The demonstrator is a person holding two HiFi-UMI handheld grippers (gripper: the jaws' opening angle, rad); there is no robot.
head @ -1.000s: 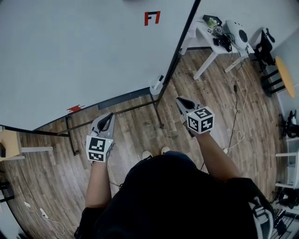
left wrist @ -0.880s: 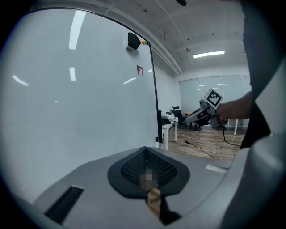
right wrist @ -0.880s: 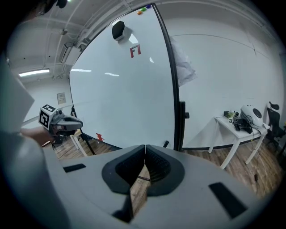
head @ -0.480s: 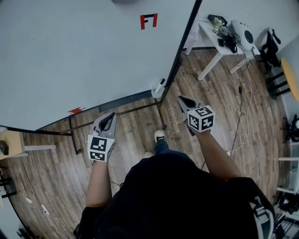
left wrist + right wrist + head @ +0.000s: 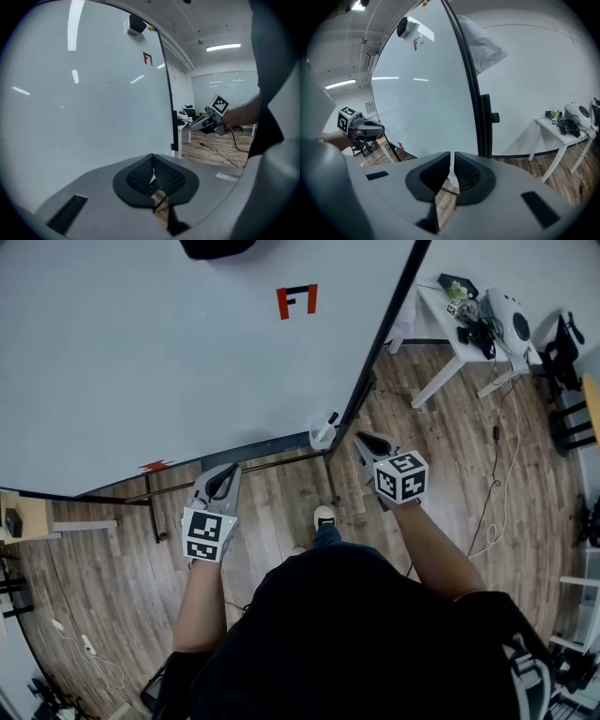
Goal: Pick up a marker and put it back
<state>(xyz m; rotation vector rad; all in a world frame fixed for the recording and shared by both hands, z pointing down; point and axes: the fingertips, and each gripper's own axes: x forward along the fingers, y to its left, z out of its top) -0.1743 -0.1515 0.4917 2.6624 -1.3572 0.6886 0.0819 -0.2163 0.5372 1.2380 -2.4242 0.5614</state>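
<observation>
Your left tongs (image 5: 228,476) are closed with nothing in them and point toward the lower edge of the whiteboard (image 5: 169,362). Your right tongs (image 5: 364,440) have just been opening and now stand a narrow slit apart, with nothing between the pads. The marker (image 5: 329,419) stands tilted in a small white cup (image 5: 320,436) at the whiteboard's lower right corner, near the right tongs' tips but untouched by them, and well apart from the left tongs

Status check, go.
Left gripper shut, empty. Right gripper jaws just opening, nothing between. Marker in holder at whiteboard corner, untouched. Nothing in the way.
</observation>
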